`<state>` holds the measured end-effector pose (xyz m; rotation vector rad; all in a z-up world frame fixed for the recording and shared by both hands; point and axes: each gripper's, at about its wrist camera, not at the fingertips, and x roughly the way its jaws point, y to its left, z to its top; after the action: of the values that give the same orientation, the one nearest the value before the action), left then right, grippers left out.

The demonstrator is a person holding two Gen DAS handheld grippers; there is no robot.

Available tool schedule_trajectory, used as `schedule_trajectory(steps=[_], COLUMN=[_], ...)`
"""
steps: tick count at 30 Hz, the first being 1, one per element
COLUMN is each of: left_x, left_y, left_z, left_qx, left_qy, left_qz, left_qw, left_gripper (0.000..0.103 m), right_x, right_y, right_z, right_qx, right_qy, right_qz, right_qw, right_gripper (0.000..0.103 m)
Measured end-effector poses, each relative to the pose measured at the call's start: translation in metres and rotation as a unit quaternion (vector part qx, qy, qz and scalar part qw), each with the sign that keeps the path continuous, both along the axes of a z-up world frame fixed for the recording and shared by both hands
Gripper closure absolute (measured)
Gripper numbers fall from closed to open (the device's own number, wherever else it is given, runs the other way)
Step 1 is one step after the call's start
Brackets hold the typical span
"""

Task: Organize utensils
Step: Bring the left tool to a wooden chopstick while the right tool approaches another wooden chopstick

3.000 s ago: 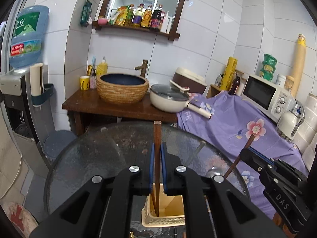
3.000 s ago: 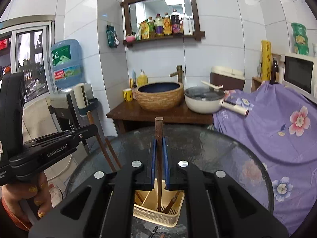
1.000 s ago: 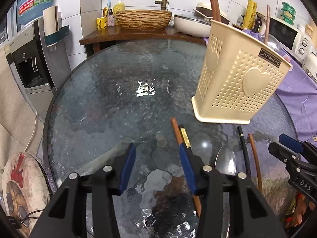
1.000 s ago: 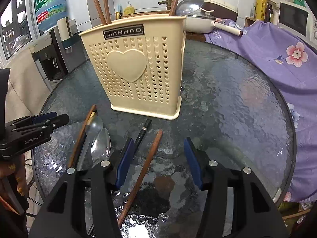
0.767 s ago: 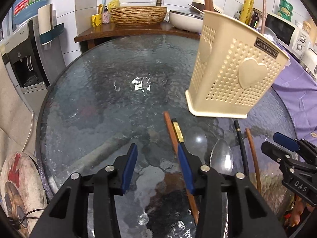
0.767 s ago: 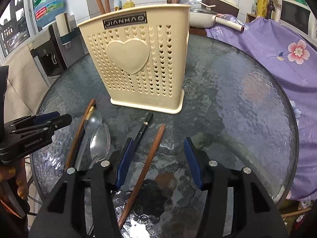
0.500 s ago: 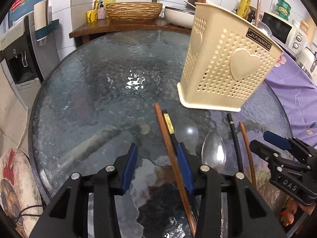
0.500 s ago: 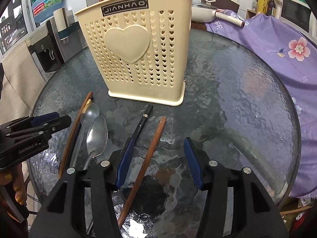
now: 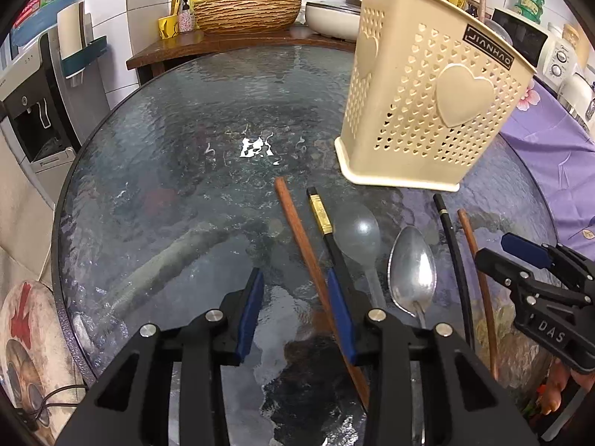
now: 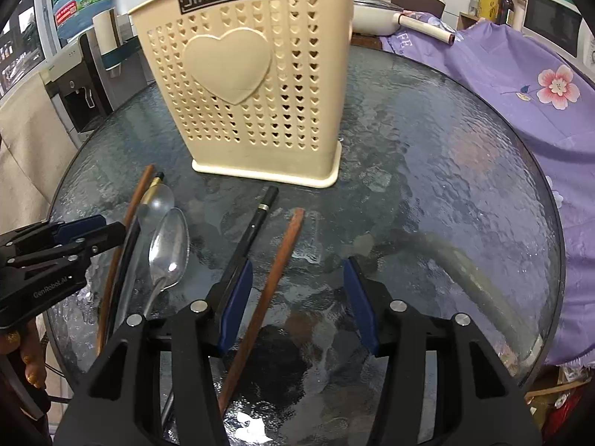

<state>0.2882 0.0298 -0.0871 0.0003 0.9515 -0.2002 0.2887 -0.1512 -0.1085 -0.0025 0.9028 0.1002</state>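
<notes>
Left wrist view: we see six utensils lying on the glass table [image 9: 156, 171], long axes running from us toward the cream holder [image 9: 427, 111]. Brown chopstick [image 9: 301, 238], black gold-banded chopstick [image 9: 322, 219], clear spoon [image 9: 357, 230] and metal spoon [image 9: 412, 271] lie bowls forward. Our left gripper [image 9: 295, 295] stands wide apart, empty; the brown chopstick passes between its fingers, contact unclear.

Right wrist view: our right gripper [image 10: 297, 297] is spread wide, holding nothing, straddling a second brown chopstick [image 10: 277, 264] angled toward the holder [image 10: 260, 104]. A black chopstick [image 10: 253, 230] runs beside the left finger. Only here we read the upright "JIANHAO" label.
</notes>
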Motion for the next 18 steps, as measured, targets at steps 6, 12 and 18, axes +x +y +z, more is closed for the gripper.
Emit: schedule_trajectory(steps=[6, 12, 18], left_x=[0.008, 0.027, 0.035], left_y=[-0.004, -0.008, -0.009], left_z=[0.001, 0.001, 0.001], left_qx=[0.006, 0.016, 0.021], left_qy=[0.003, 0.004, 0.001], left_qz=[0.002, 0.003, 0.008], left_qw=[1.0, 0.9999, 0.9997], left_gripper=[0.068, 0.068, 0.069], right_x=[0.006, 0.015, 0.024], right_y=[-0.001, 0.005, 0.01], right_z=[-0.002, -0.007, -0.006], right_qx=[-0.006, -0.004, -0.016], right_qy=[0.009, 0.017, 0.018], right_qz=[-0.005, -0.011, -0.023], right_qw=[1.0, 1.0, 0.999], right_gripper=[0.06, 0.066, 0.068])
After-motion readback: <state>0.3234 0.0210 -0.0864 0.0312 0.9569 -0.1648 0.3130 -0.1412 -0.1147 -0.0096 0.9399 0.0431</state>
